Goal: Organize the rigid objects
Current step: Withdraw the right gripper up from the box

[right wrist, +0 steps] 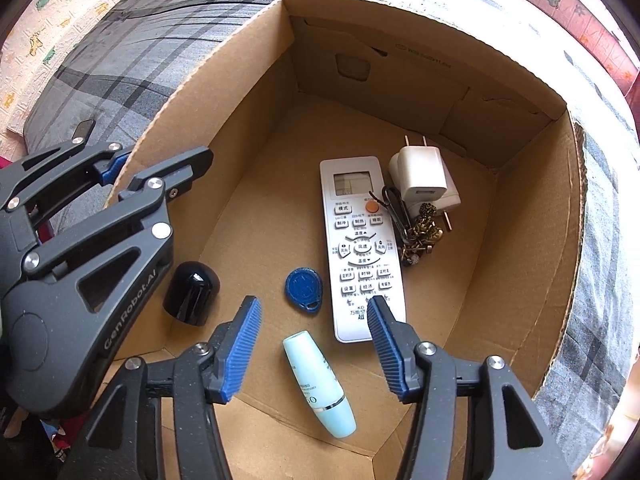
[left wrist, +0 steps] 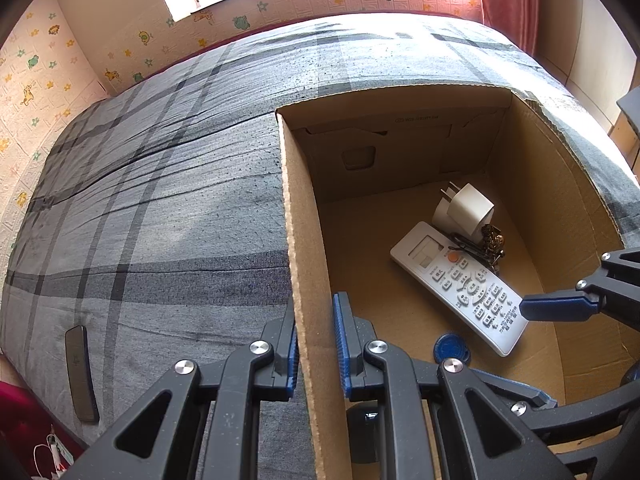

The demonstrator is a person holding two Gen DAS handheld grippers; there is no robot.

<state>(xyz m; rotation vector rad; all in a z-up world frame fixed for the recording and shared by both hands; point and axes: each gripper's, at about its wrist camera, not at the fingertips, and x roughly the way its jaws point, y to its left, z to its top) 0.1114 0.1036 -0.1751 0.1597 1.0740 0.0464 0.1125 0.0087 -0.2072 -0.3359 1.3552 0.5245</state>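
A cardboard box (left wrist: 304, 240) stands on the bed. My left gripper (left wrist: 316, 320) is shut on the box's left wall, one pad on each side; in the right wrist view this left gripper (right wrist: 160, 160) clamps the same rim (right wrist: 224, 80). Inside lie a white remote (right wrist: 360, 248), white chargers (right wrist: 424, 180), a bronze key bunch (right wrist: 420, 236), a blue key fob (right wrist: 304, 288) and a black domed cap (right wrist: 192, 294). My right gripper (right wrist: 314, 308) hangs open over the box floor. A pale blue bottle (right wrist: 320, 384) lies flat beneath it, untouched by the pads.
The bed carries a grey plaid sheet (left wrist: 160, 200). A dark flat bar (left wrist: 82, 372) lies on it left of the box. Cartoon wallpaper (left wrist: 36, 80) lines the walls behind, and a red curtain (left wrist: 508, 0) hangs at the far right.
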